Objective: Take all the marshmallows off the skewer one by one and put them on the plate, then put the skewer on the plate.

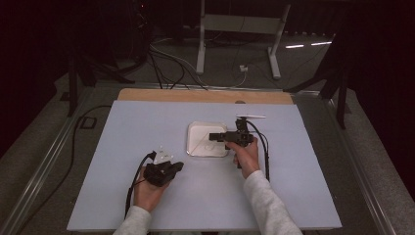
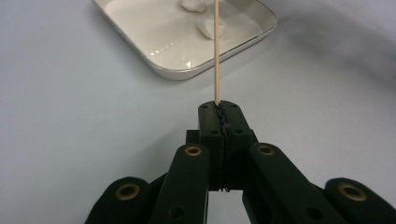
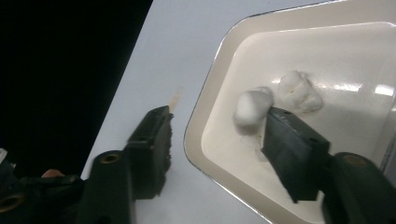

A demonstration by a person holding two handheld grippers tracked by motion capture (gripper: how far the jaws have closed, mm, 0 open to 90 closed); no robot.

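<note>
Left gripper (image 2: pixel 219 109) is pinching a thin wooden skewer (image 2: pixel 217 51), jaws pressed together, tip pointing over the white rounded-square tray (image 2: pixel 173 70). Right gripper (image 3: pixel 217 140) is standing spread, one jaw outside the rim, the other touching one of two soft white marshmallow lumps (image 3: pixel 252 108) lying in the tray. Risks: the lump is likely rolling aside if nudged; the skewer is likely slipping or snapping if pushed off-axis
</note>
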